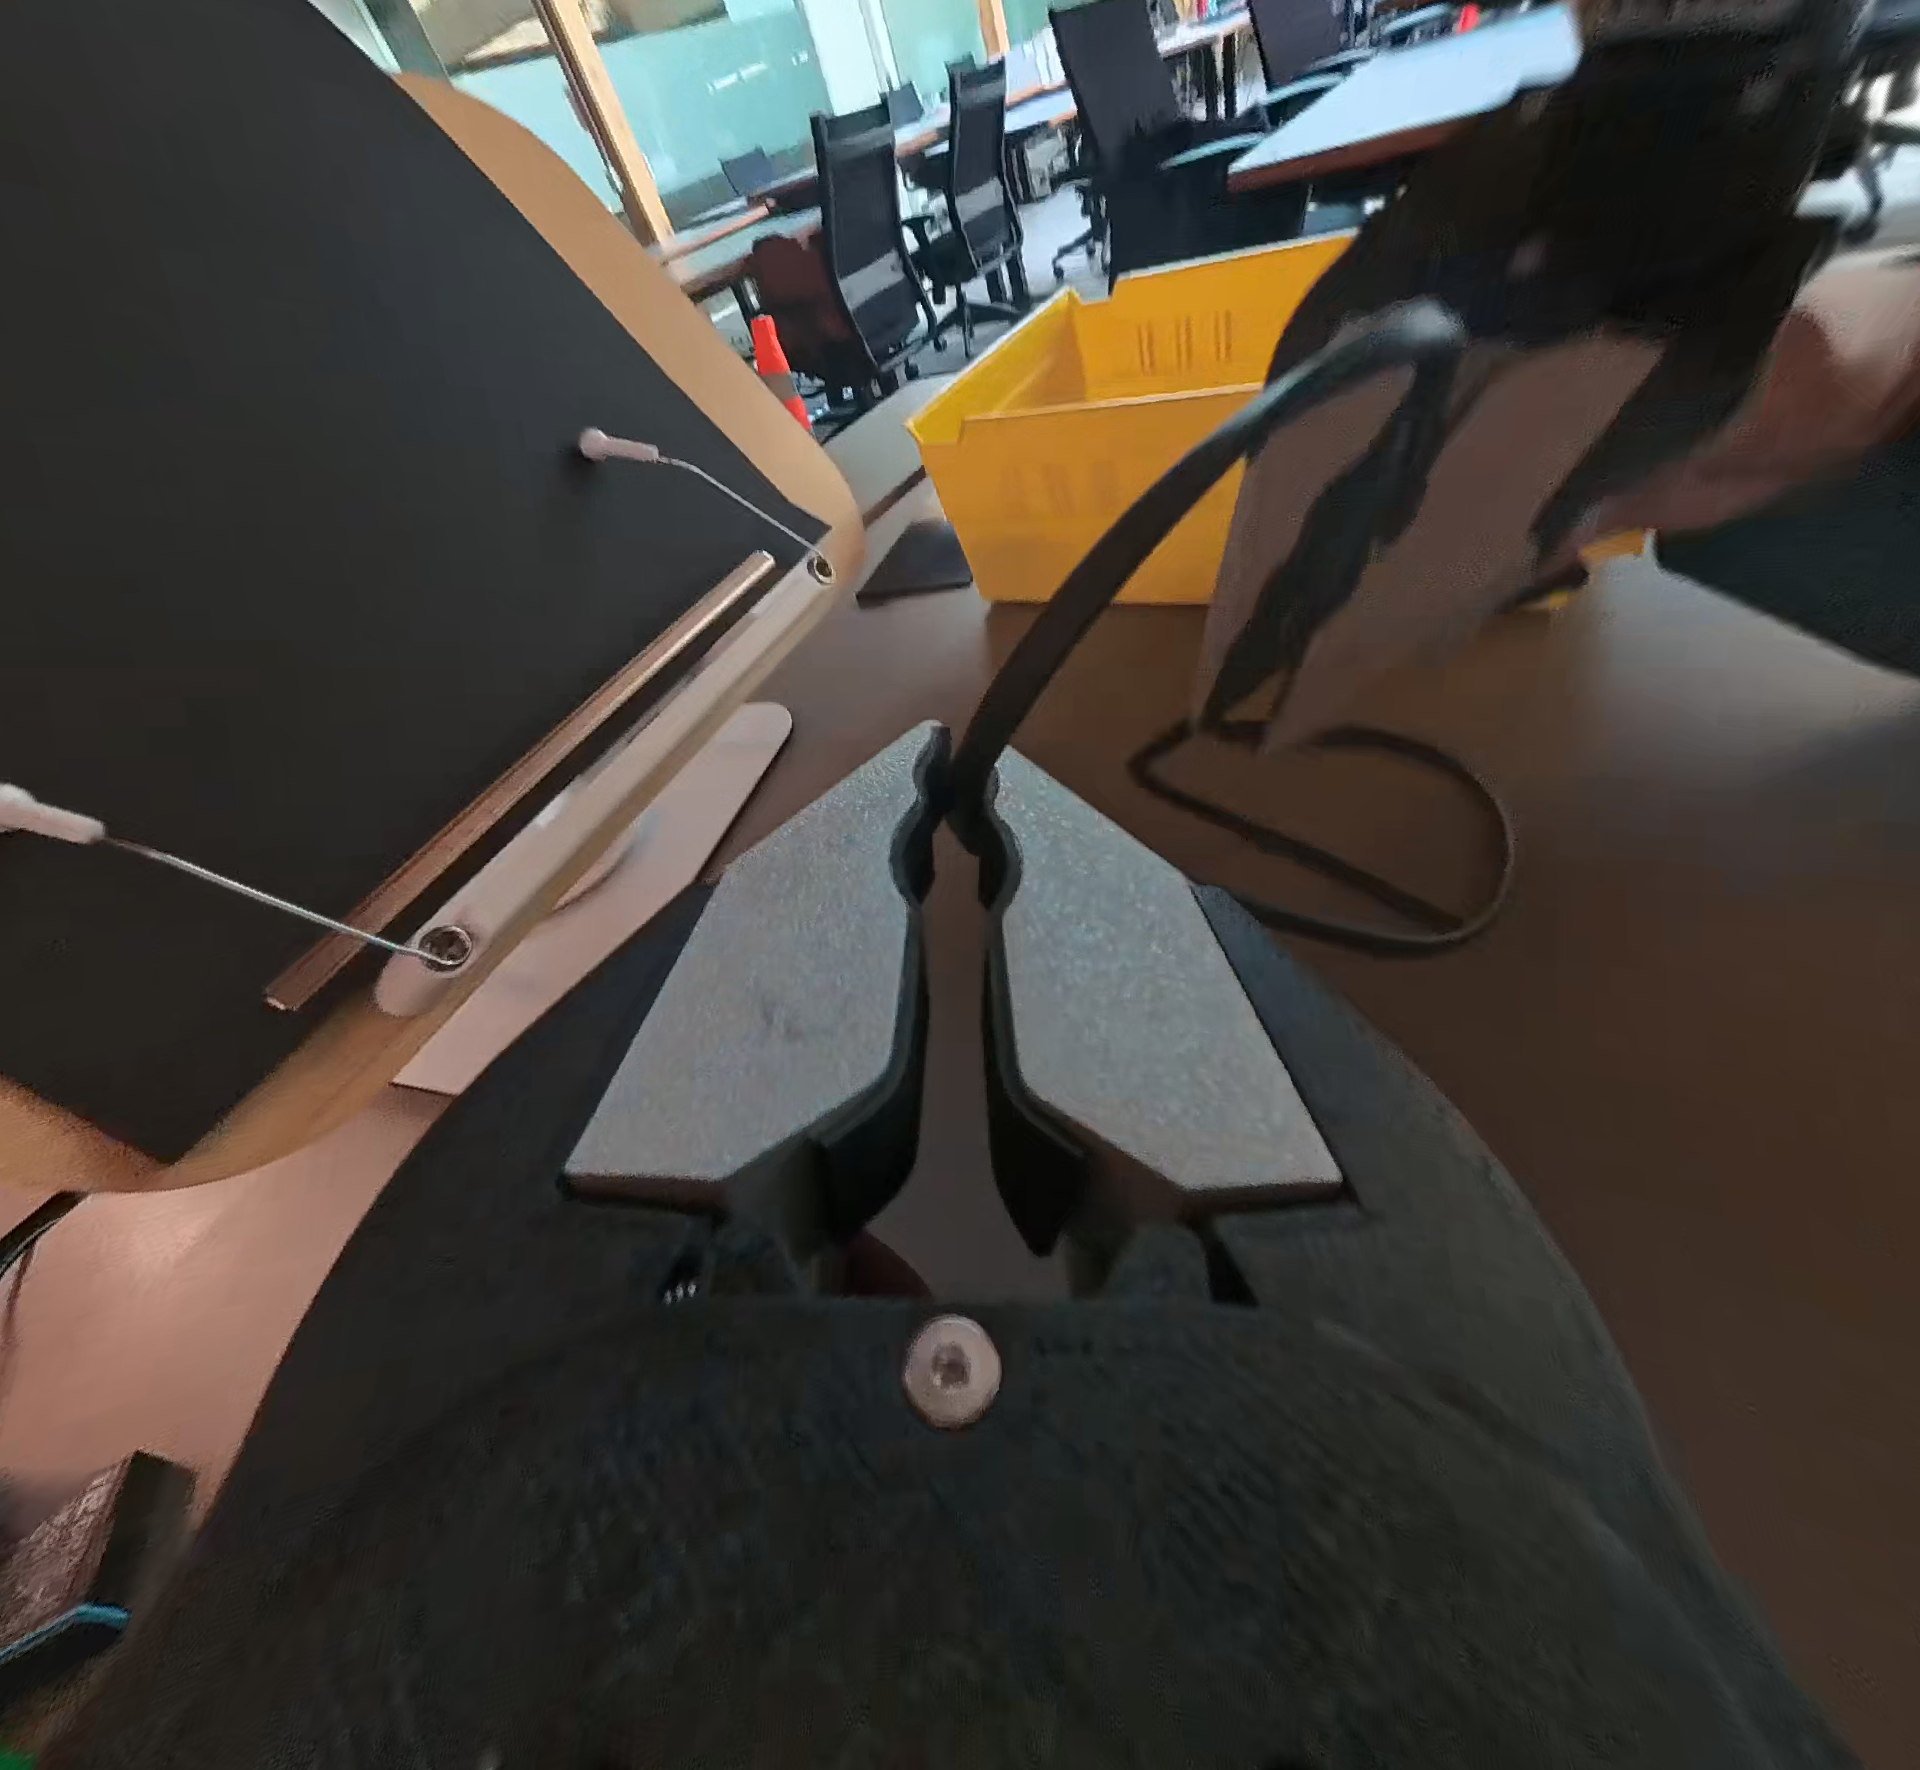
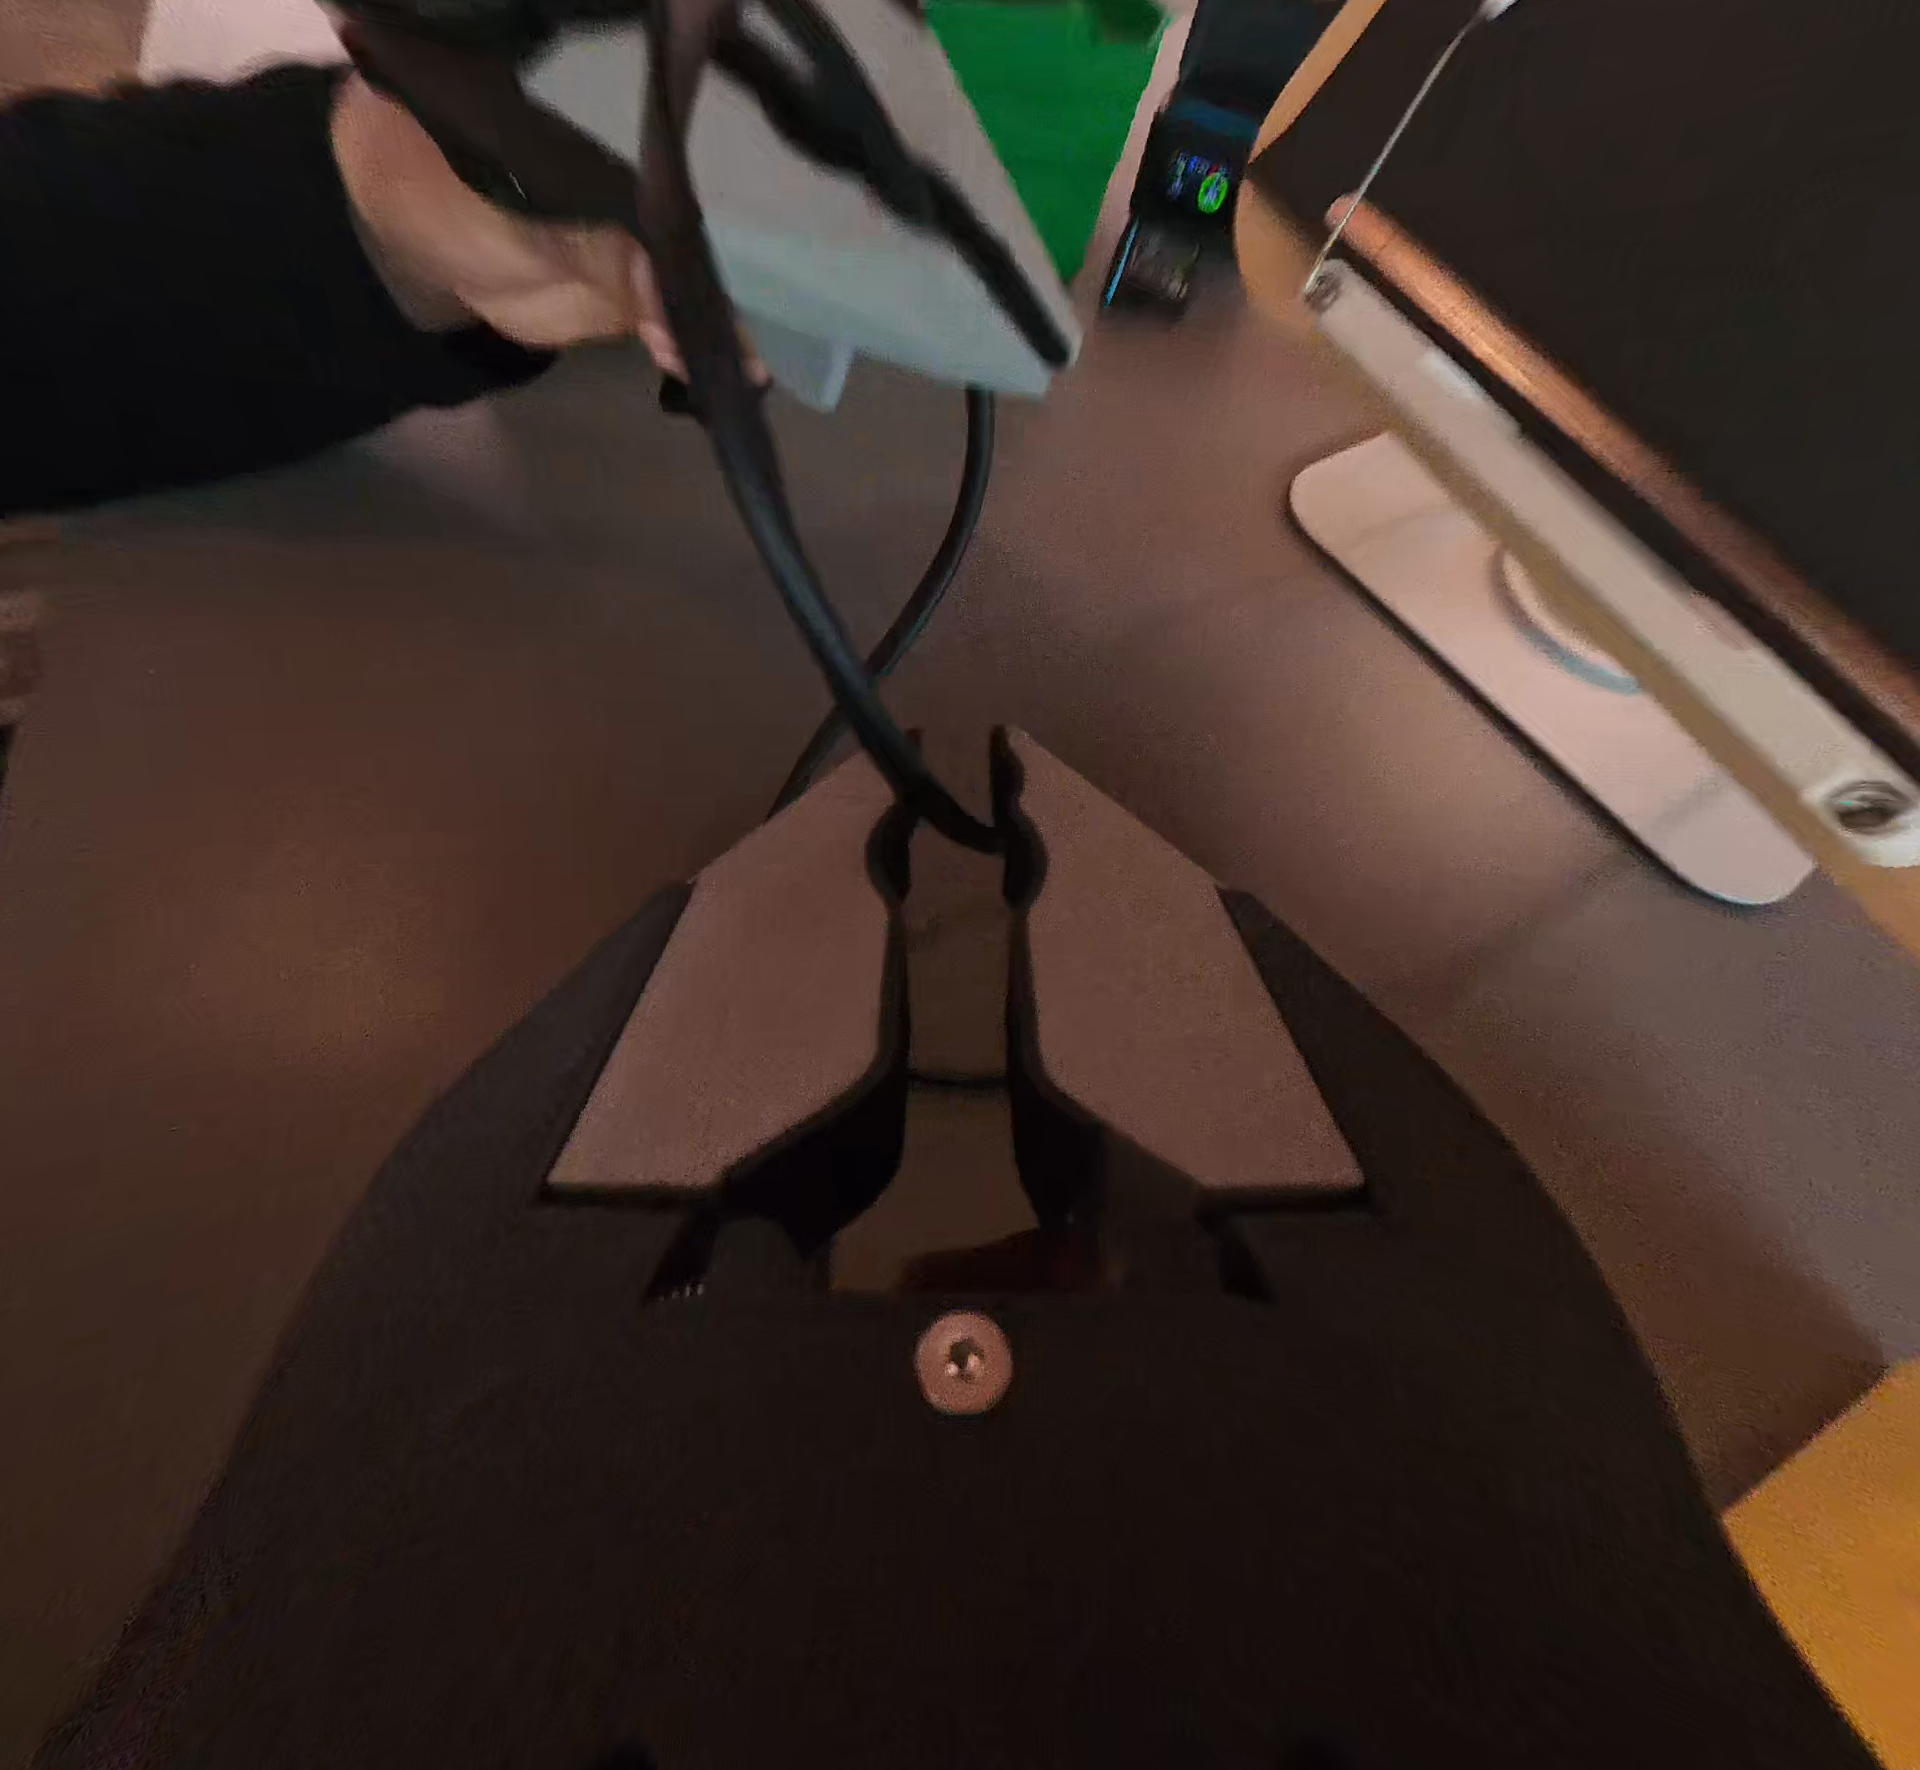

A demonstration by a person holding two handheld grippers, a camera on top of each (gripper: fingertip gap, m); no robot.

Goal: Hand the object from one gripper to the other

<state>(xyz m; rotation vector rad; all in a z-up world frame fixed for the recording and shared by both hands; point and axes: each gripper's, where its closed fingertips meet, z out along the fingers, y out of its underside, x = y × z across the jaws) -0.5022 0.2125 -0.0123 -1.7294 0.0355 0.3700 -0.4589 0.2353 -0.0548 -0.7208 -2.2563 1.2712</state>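
A black cable (image 1: 1101, 567) runs between my two grippers above a brown table (image 1: 1558, 1097). My left gripper (image 1: 966, 806) is shut on it at the fingertips. The cable arcs up to my right gripper (image 1: 1262, 681) at the upper right, then drops into a loop on the table (image 1: 1455, 920). In the right wrist view the cable (image 2: 769, 515) crosses between the tips of my right gripper (image 2: 956, 816). Its jaws stand a little apart, wider than the cable. My left gripper (image 2: 914, 349) is above it, held by a hand (image 2: 499, 255).
A yellow bin (image 1: 1091, 453) stands behind the grippers. A black board in a wooden frame (image 1: 312, 473) leans at the left, on a pale base plate (image 2: 1507, 660). A green bin (image 2: 1039, 37) and a small lit device (image 2: 1195, 193) sit beyond. Office chairs stand behind. One gripper's finger ends stand about 7 centimeters off the other's.
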